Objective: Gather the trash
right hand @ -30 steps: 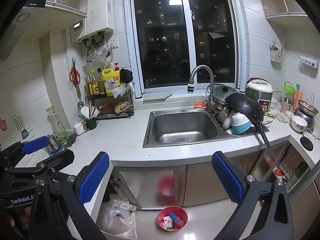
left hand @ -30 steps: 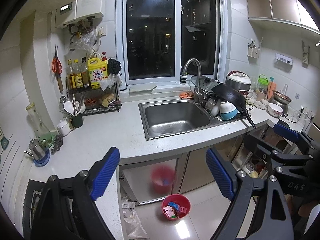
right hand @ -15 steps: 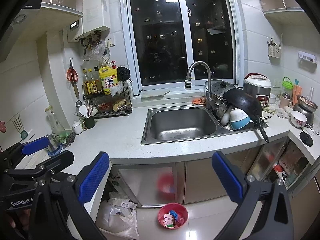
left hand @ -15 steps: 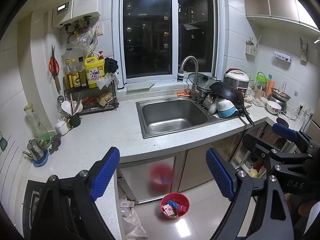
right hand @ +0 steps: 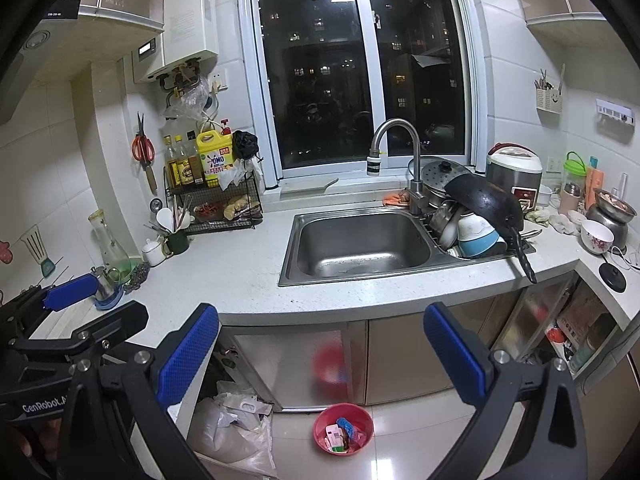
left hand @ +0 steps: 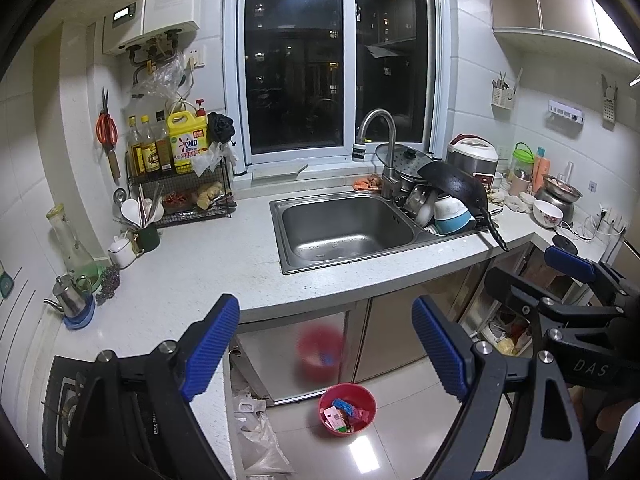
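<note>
A small red bin with several pieces of wrapper trash stands on the tiled floor in front of the sink cabinet; it also shows in the right wrist view. My left gripper is open and empty, held high above the counter edge and the bin. My right gripper is open and empty at about the same height. Each gripper shows at the edge of the other's view.
A white counter holds a steel sink, a dish pile with a black wok, a bottle rack, a kettle and a rice cooker. Plastic bags lie on the floor left of the bin.
Both views have shifted slightly back and up from the counter. Both grippers stay open and empty.
</note>
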